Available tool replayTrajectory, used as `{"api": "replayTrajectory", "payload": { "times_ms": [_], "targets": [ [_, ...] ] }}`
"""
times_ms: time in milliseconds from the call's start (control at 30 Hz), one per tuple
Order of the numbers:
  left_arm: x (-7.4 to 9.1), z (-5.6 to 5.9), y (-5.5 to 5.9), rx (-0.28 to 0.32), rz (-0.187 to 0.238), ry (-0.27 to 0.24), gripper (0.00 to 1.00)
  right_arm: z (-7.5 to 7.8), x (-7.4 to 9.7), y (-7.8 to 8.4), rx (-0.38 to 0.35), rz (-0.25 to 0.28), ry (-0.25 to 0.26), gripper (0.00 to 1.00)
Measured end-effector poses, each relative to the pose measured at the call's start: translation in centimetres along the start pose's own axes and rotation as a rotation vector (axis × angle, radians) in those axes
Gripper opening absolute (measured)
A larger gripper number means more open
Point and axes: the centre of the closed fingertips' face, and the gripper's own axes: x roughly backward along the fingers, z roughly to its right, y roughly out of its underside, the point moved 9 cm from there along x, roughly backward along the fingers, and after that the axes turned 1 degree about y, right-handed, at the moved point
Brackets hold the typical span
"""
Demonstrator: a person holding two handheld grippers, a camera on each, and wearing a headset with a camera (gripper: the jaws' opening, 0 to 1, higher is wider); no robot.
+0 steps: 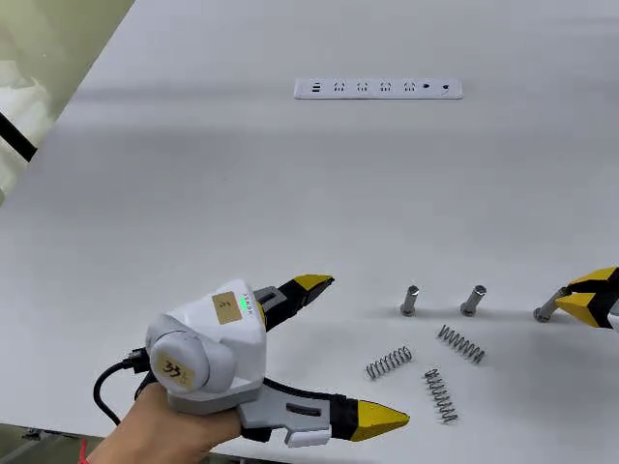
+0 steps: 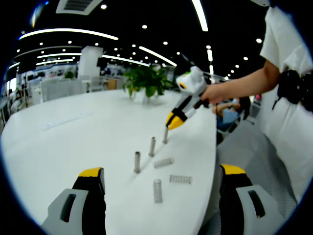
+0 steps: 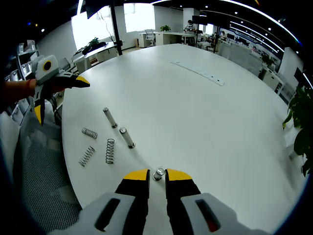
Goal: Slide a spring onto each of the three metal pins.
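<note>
Three metal pins are on the white table (image 1: 290,193). Two stand free (image 1: 410,300) (image 1: 473,300); the third pin (image 1: 546,311) leans at the right edge, with my right gripper (image 1: 583,294) shut on its end. In the right gripper view that pin's head (image 3: 159,173) sits between the narrow yellow jaws of the right gripper (image 3: 157,176). Three loose springs (image 1: 389,362) (image 1: 461,343) (image 1: 440,394) lie flat in front of the pins. My left gripper (image 1: 353,350) hovers wide open at the near left, short of the springs (image 2: 157,190), holding nothing.
A white power strip (image 1: 377,88) lies far back on the table. The near table edge runs just under the left gripper. A potted plant (image 2: 146,81) stands at the table's far end in the left gripper view. A person's arm and body (image 2: 283,98) are beside the table.
</note>
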Motion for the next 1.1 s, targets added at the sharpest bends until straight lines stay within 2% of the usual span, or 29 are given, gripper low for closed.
{"api": "replayTrajectory", "payload": {
  "times_ms": [400,633,1100],
  "targets": [
    [0.02,0.00,-0.06,0.001,0.002,0.001,0.98,-0.34,-0.03,-0.07,0.003,0.005,-0.006,0.14],
    [0.07,-0.05,-0.13,0.001,0.002,0.000,0.98,-0.42,-0.33,0.46,0.025,-0.019,-0.005,0.13],
    [0.04,-0.08,-0.30,-0.006,-0.003,0.003,0.98,-0.33,-0.15,0.25,0.008,-0.006,0.001,0.14]
  ]
}}
